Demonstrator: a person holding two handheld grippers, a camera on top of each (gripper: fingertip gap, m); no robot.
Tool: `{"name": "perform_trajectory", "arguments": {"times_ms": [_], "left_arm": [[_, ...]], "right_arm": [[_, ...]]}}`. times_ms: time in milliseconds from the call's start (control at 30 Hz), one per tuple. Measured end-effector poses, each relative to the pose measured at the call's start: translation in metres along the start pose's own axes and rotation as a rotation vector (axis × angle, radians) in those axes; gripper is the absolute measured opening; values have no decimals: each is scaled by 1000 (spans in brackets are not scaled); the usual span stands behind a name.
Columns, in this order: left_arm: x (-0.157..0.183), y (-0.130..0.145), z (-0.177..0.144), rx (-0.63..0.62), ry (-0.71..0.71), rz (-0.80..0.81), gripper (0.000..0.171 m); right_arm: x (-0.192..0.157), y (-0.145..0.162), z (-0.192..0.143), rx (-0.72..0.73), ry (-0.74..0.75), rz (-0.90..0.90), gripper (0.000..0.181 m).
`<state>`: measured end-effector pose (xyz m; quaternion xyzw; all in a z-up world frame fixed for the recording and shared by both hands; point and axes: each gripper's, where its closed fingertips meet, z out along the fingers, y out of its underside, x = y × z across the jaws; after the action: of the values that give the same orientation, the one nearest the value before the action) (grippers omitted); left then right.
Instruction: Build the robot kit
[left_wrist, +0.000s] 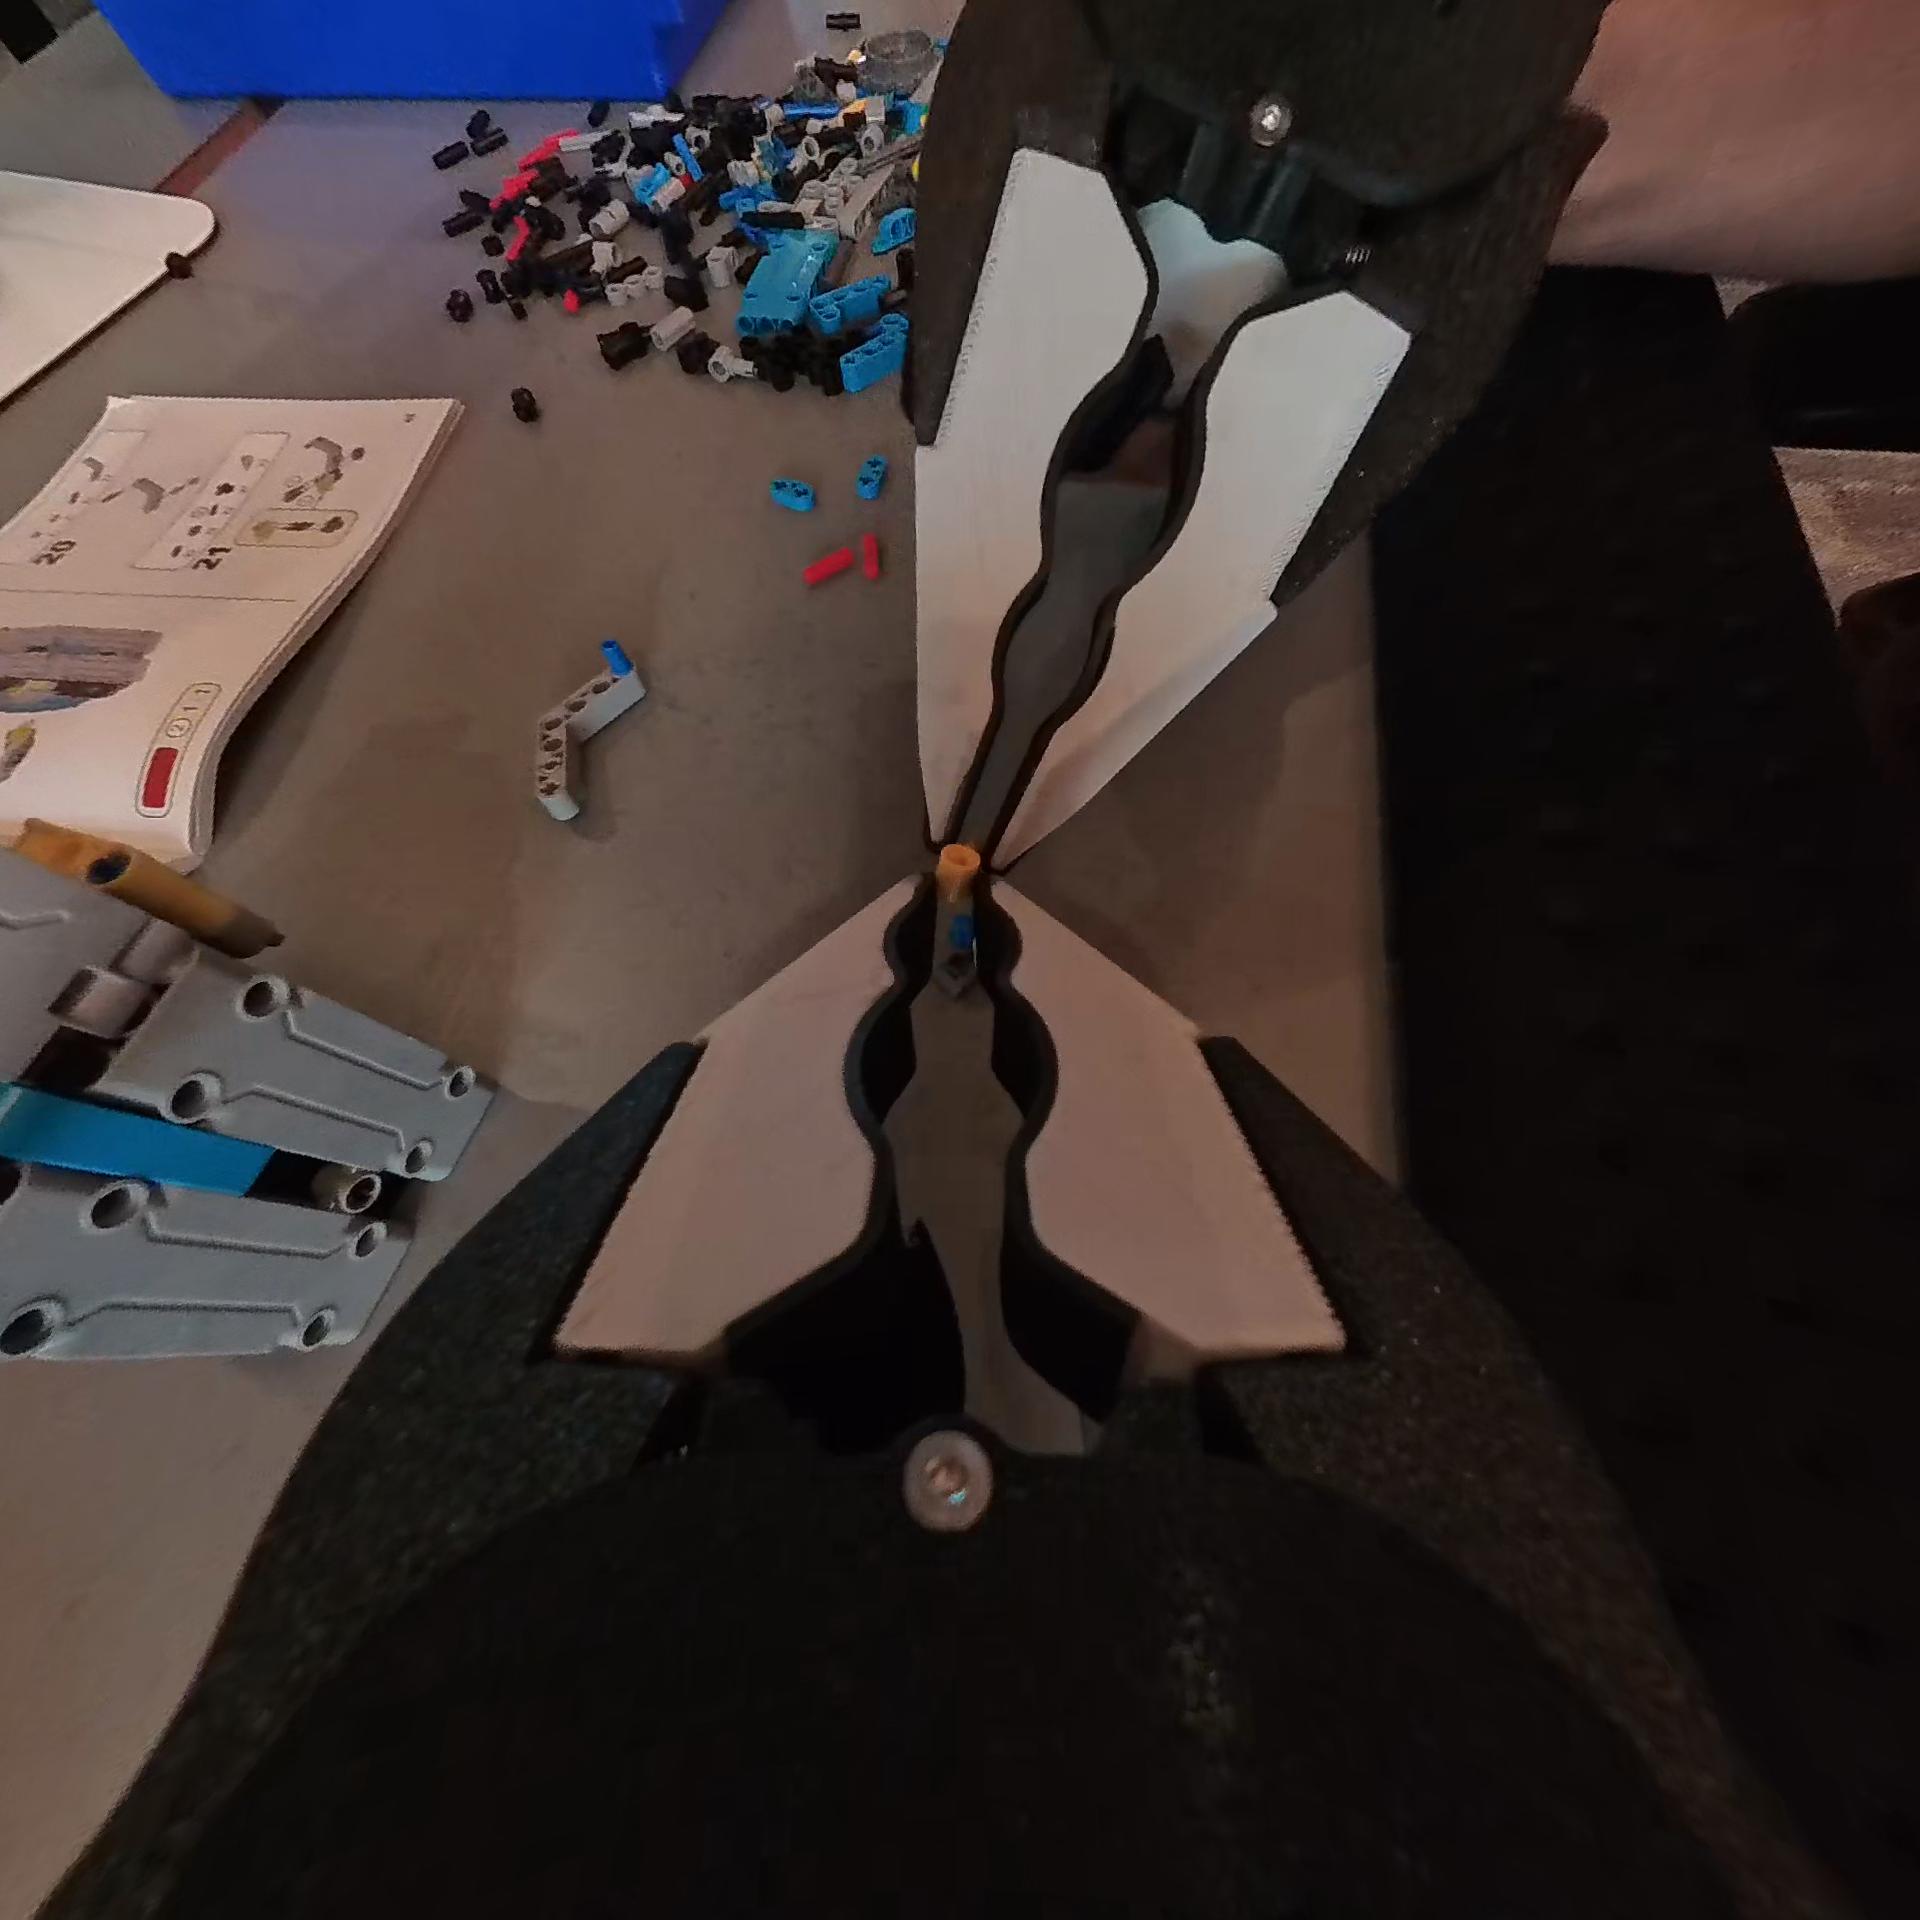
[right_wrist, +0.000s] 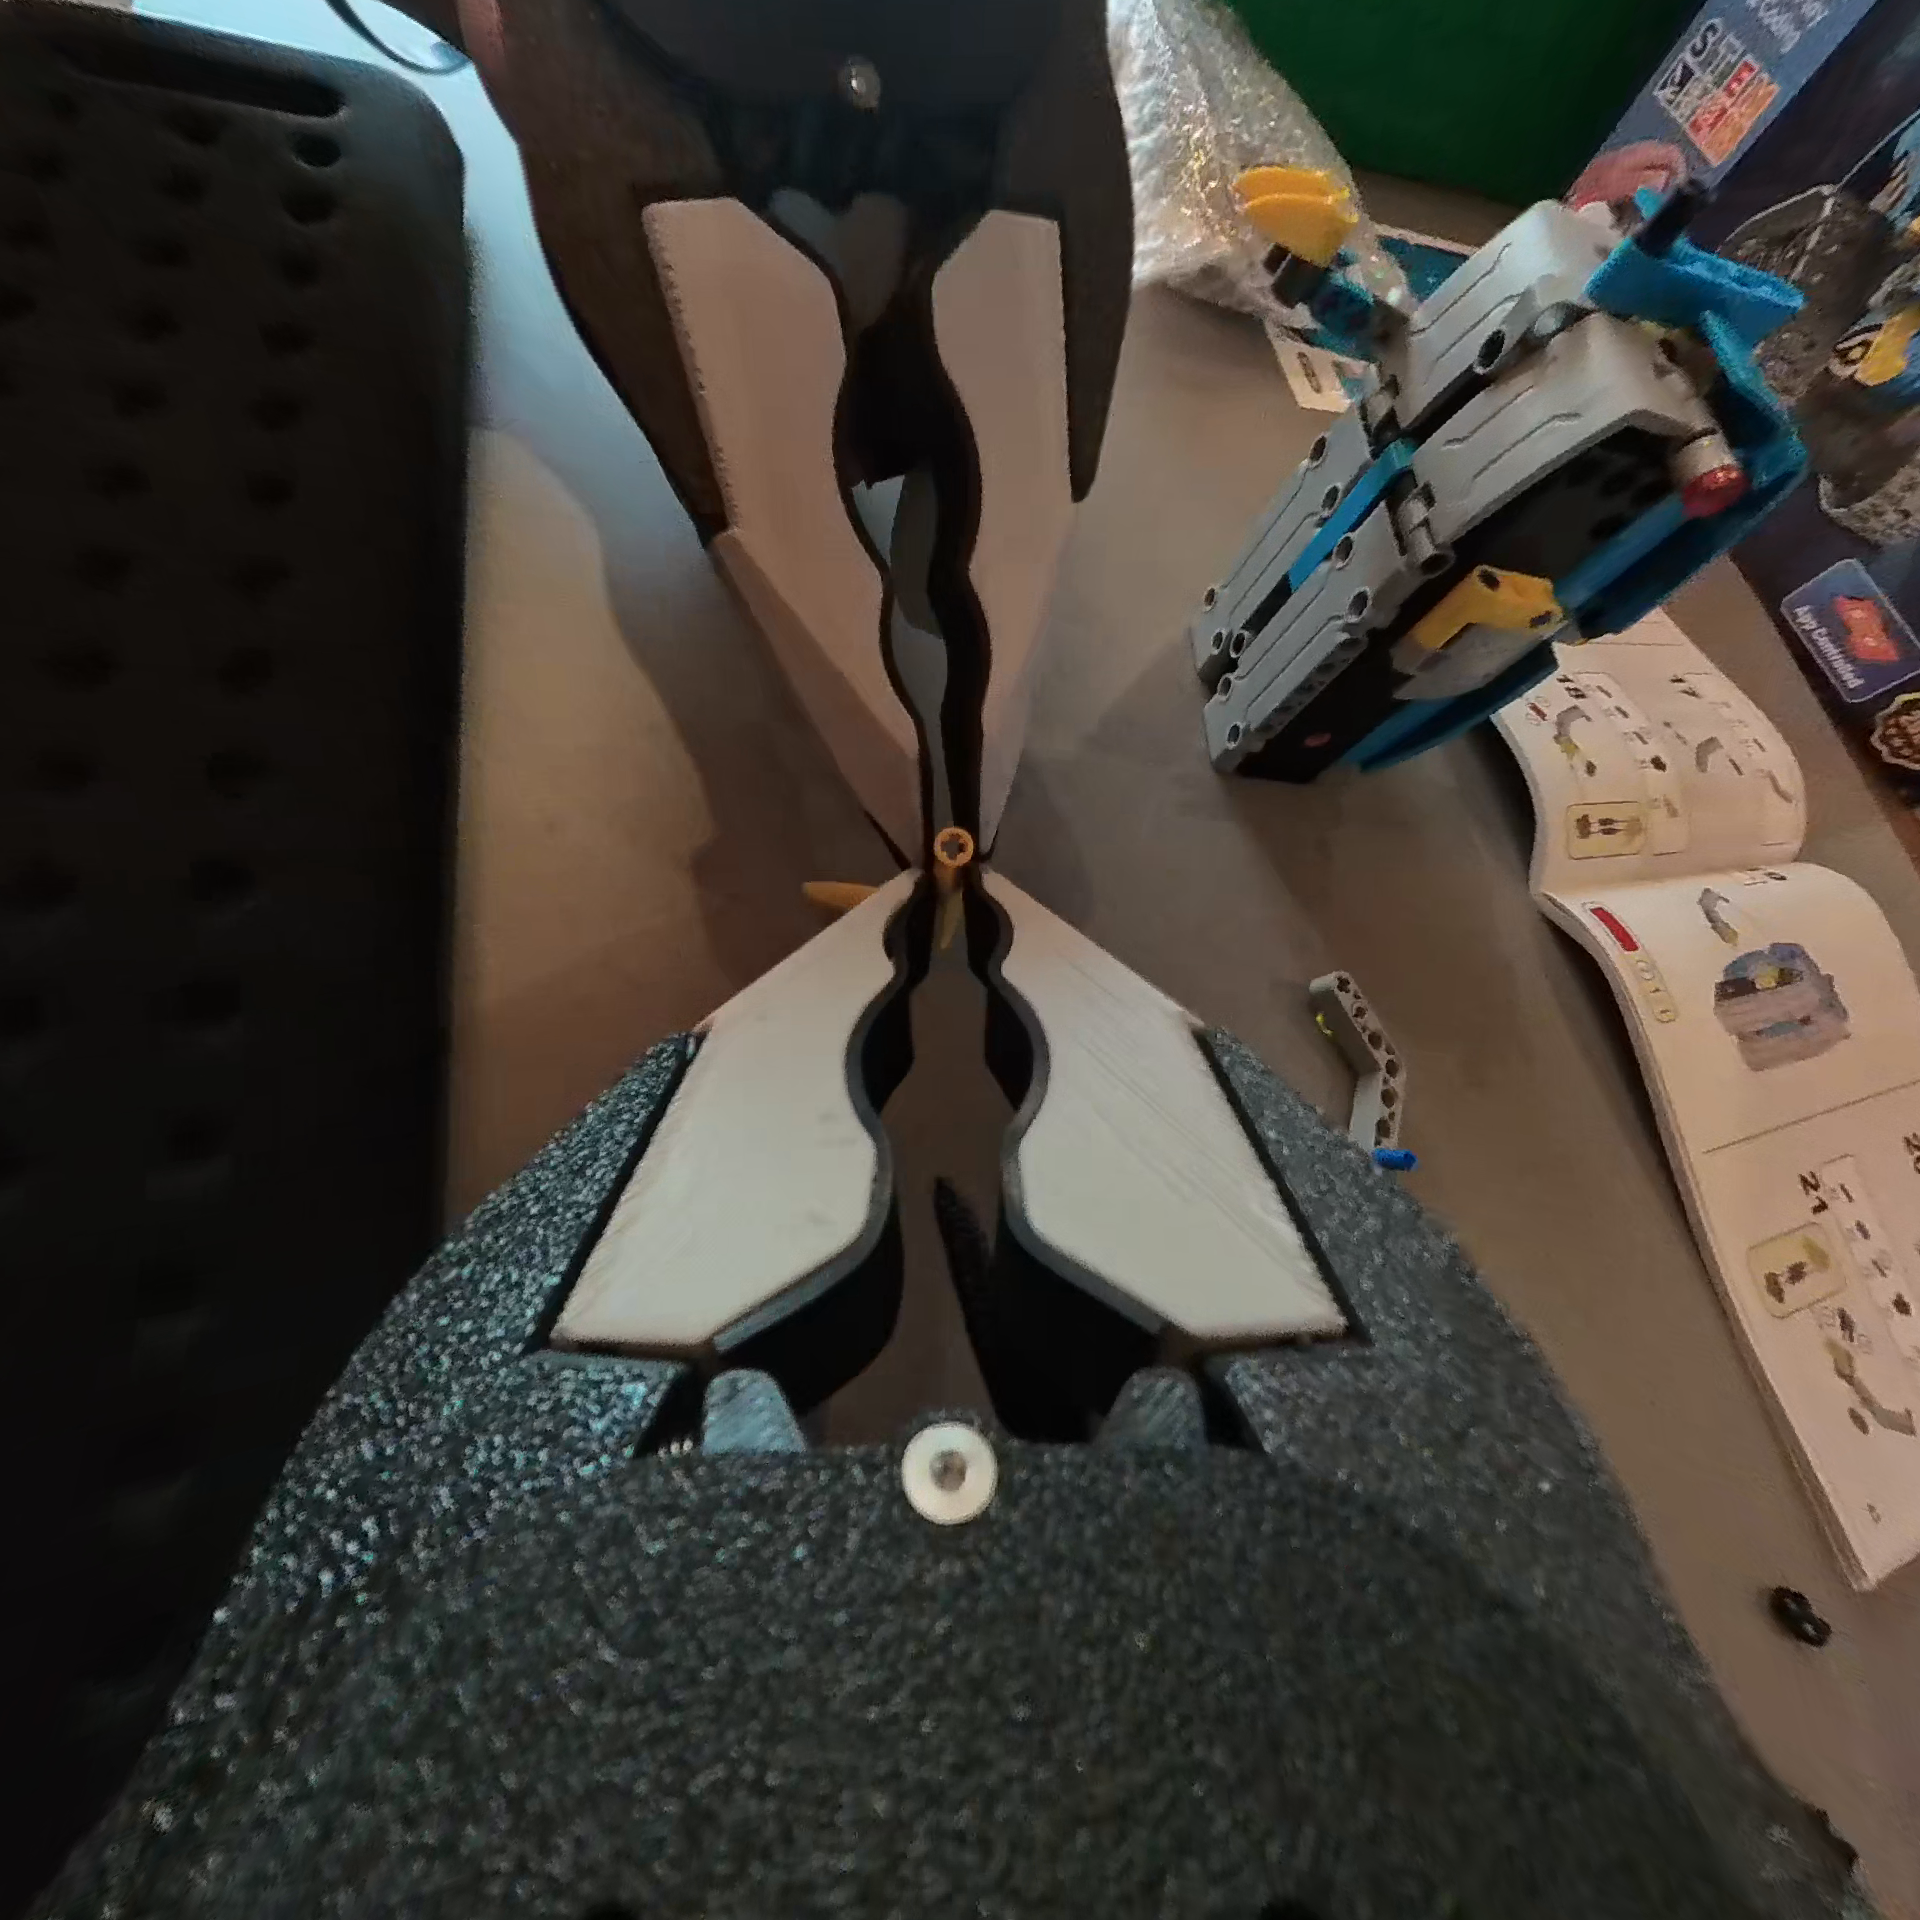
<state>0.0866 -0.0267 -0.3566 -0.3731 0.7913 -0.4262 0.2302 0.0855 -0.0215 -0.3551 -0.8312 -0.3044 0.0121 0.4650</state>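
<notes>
My left gripper (left_wrist: 956, 896) is shut on a small assembly: an orange pin (left_wrist: 958, 873) sits on a blue and grey piece (left_wrist: 958, 961) between its white fingers. My right gripper (right_wrist: 940, 883) is shut on a small yellow piece (right_wrist: 943, 920), whose pointed end (right_wrist: 831, 894) sticks out to the left. The two grippers meet tip to tip above the grey table. The right gripper (left_wrist: 961, 840) comes down from the top in the left wrist view. The left gripper (right_wrist: 951, 826) does the same in the right wrist view, where the orange pin (right_wrist: 952, 847) shows end-on.
A pile of small black, blue and red pieces (left_wrist: 717, 218) lies before a blue bin (left_wrist: 416, 42). An open instruction booklet (left_wrist: 208, 582) (right_wrist: 1714, 1039), a grey bent beam (left_wrist: 587, 732) (right_wrist: 1361, 1070) and a grey-blue model (left_wrist: 229, 1195) (right_wrist: 1507, 499) lie alongside. A black perforated seat (right_wrist: 208, 727) stands close by. Left and right tips are no more than a few centimetres apart.
</notes>
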Motion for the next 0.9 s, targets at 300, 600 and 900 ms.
{"name": "perform_trajectory", "arguments": {"times_ms": [300, 600, 900], "left_arm": [[4, -1, 0, 5, 1, 74, 7], [6, -3, 0, -2, -4, 114, 7], [-2, 18, -1, -116, 27, 112, 5]], "right_arm": [[-3, 1, -1, -28, -56, 44, 9], [-6, 6, 1, -74, -86, 60, 7], [-2, 23, 1, -260, -120, 212, 6]]}}
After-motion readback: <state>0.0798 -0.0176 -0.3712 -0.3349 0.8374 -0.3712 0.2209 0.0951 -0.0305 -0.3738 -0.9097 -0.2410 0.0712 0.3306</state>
